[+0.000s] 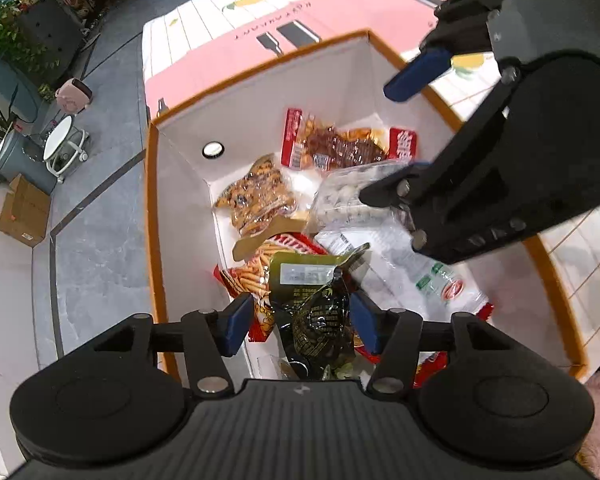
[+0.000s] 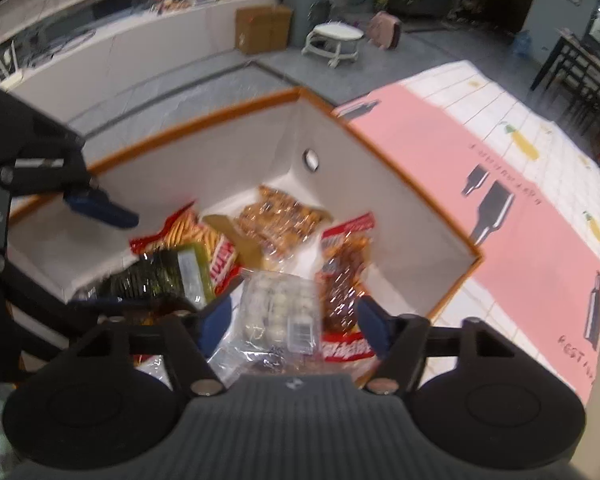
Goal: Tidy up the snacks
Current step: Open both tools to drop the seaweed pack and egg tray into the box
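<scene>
While both grippers hang over the white box with the orange rim, the move to come turns on what lies right between each pair of fingers. The left gripper has its blue pads apart, and the dark green packet sits in the gap, its crinkled top pointing up toward the fingers and its long side running away from them into the box. The pads do not seem to press on it. The right gripper has its fingers apart too, and the clear tray of white round candies lies just under and between them, with its long side running away from the fingers. The picture there is blurry, so touch is hard to judge, but no squeeze shows. Each hand is nearest to its own snack. Past the fingers lie the bag of crunchy sticks, the brown cookie bag and the red meat snack packet, all close together. The box walls stand near on the sides, so the best open room looks to be straight up.
</scene>
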Demonstrator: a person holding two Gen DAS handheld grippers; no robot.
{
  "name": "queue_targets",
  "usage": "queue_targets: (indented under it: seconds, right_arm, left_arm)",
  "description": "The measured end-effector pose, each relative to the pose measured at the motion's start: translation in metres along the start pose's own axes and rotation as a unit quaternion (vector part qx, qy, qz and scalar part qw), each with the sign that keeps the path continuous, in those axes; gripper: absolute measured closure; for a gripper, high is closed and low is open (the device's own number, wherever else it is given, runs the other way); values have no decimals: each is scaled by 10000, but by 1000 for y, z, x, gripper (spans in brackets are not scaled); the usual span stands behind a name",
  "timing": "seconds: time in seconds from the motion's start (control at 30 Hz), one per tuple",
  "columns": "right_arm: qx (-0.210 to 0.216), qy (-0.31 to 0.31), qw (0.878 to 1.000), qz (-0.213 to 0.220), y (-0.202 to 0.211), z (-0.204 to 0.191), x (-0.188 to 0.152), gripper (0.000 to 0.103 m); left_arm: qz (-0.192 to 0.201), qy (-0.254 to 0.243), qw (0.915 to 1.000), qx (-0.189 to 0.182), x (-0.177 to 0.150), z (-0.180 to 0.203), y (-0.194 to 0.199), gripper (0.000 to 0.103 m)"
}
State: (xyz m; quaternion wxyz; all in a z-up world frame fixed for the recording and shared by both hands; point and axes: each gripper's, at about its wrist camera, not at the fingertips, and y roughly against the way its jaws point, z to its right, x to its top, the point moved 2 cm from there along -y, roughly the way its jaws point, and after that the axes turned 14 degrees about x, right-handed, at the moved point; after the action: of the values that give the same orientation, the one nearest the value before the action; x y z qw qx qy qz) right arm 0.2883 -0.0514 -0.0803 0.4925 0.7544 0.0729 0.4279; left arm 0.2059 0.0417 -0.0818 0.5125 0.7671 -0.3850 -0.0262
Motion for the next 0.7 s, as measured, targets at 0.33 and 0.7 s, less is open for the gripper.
queue_targets:
  seconds: [0.33, 0.7]
  right_arm:
    - [-271, -363, 9946, 929, 71, -1, 6, 18]
    - [-704, -861, 9726, 2041, 161, -17, -26, 4]
  left_arm:
    - [810, 1040, 9902, 465, 1, -15, 64, 33]
    - [1723, 2000, 9527, 1508, 6, -6, 139, 32]
